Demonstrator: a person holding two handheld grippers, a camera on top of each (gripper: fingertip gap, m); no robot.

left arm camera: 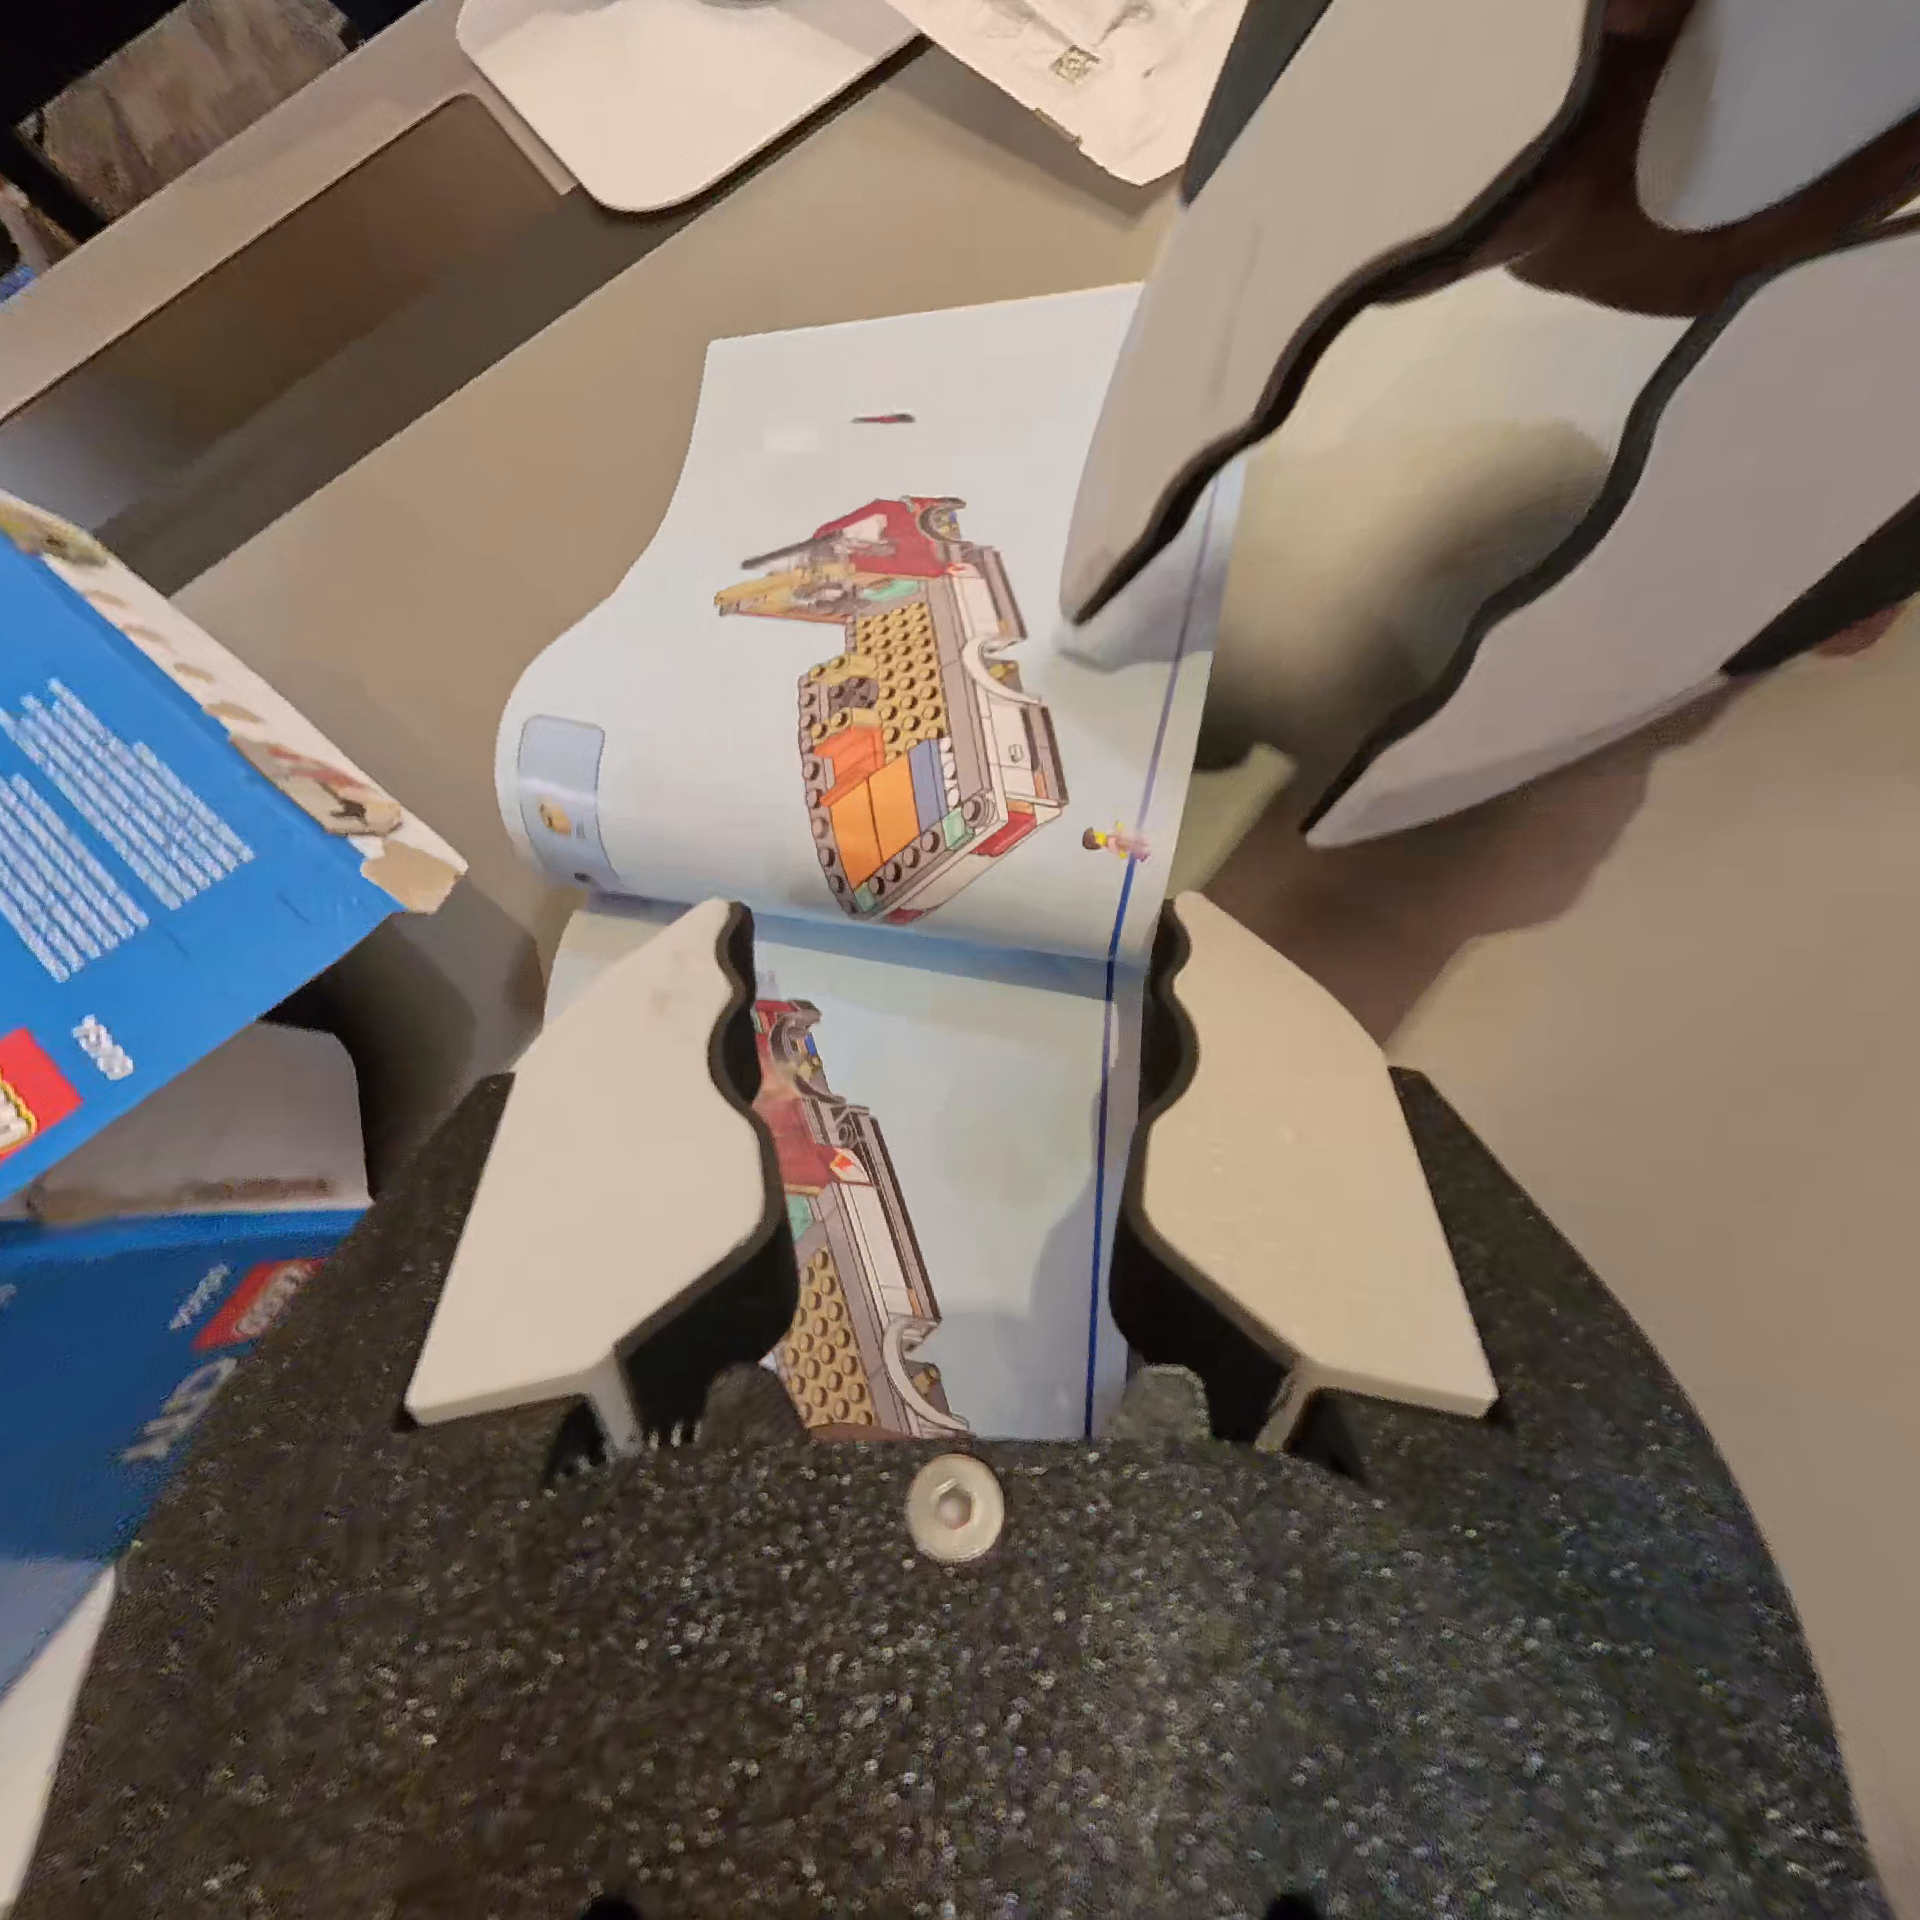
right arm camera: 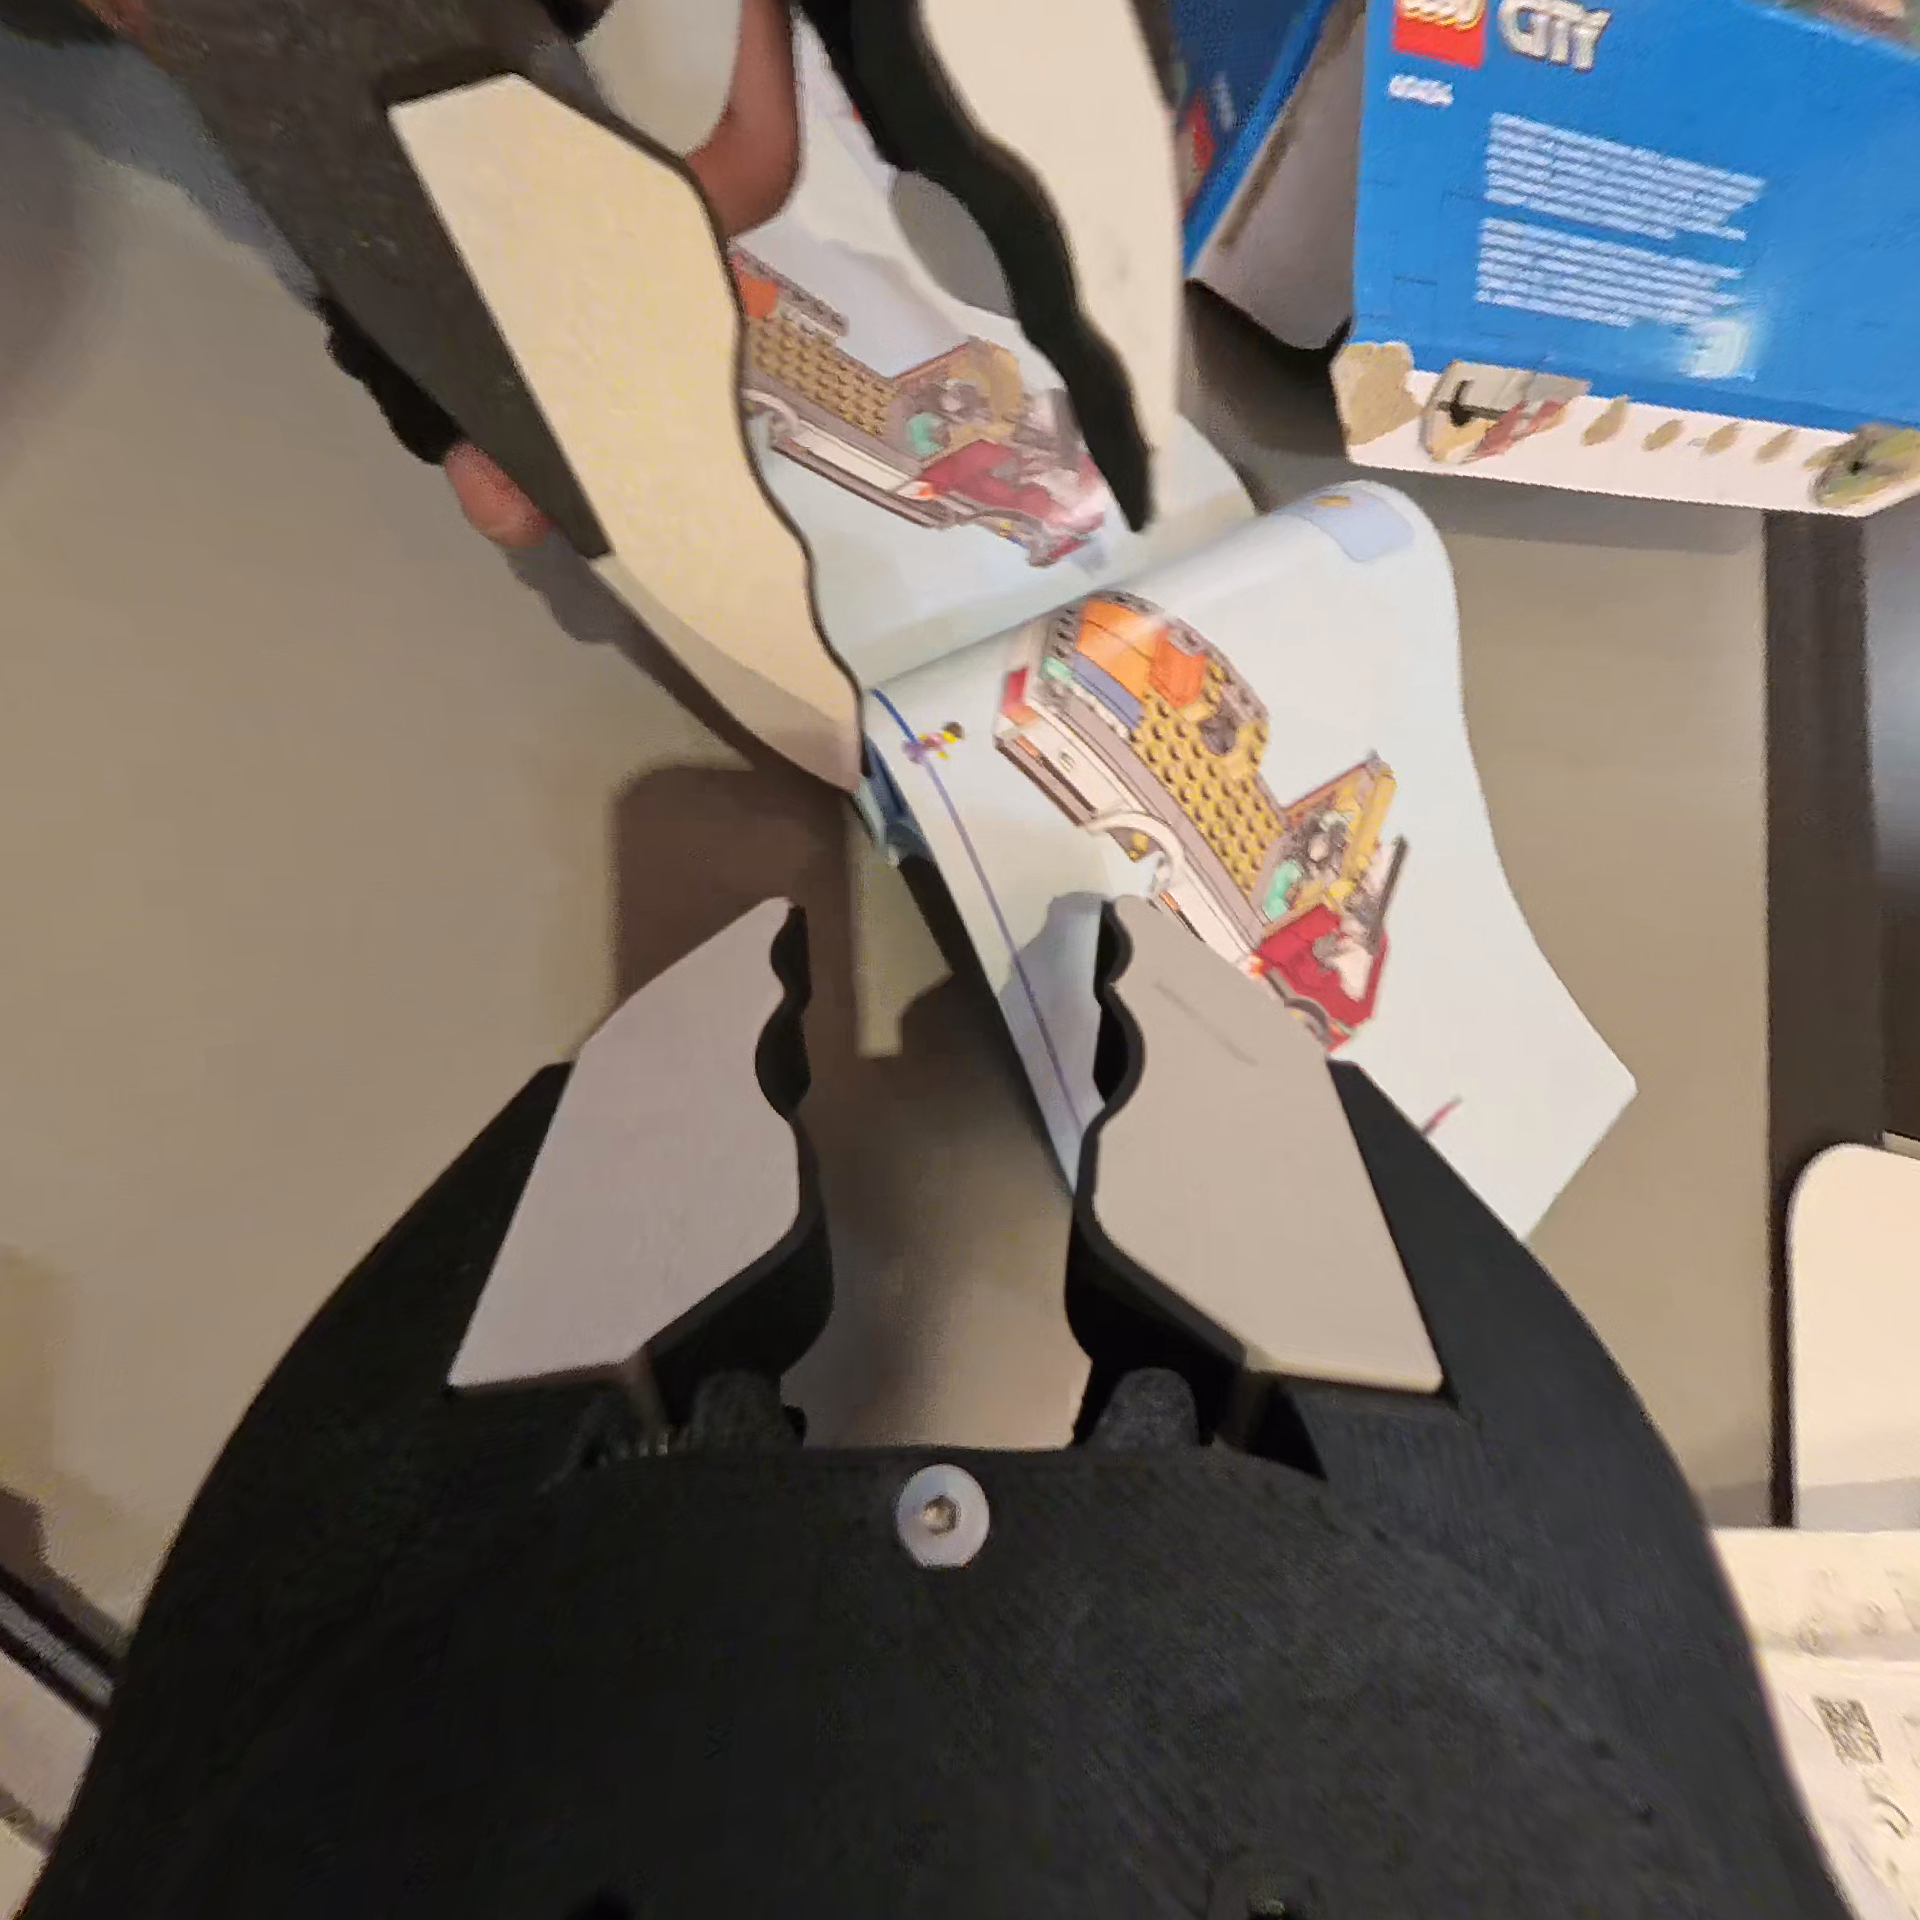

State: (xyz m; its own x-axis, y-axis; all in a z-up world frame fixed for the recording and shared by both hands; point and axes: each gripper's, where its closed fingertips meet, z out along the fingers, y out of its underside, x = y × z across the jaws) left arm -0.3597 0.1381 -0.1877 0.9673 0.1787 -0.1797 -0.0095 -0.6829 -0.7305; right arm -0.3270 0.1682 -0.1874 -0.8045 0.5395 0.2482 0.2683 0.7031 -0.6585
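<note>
An open building-instructions booklet (left arm camera: 935, 468) lies on the beige table (left arm camera: 416, 520), its far page curling upward. My left gripper (left arm camera: 956, 920) is open just over the near page, a finger on each side of the printed picture, holding nothing. It also shows in the right wrist view (right arm camera: 997, 644), with a hand (right arm camera: 488, 499) behind it. My right gripper (right arm camera: 951, 914) is open, and the lifted page's edge (right arm camera: 1039, 1039) runs between its fingers, close to the right finger (right arm camera: 1226, 1143) but not pinched. It shows at the upper right of the left wrist view (left arm camera: 1195, 727).
A blue toy-set box (left arm camera: 125, 748) with a torn flap leans beside the booklet and also shows in the right wrist view (right arm camera: 1621, 208). Another blue box (left arm camera: 104, 1351) lies below it. A white card (left arm camera: 665, 104) and a printed sheet (left arm camera: 1091, 73) lie beyond the booklet. From the right gripper's tips to the white card (left arm camera: 665, 104) is close to 25 centimeters.
</note>
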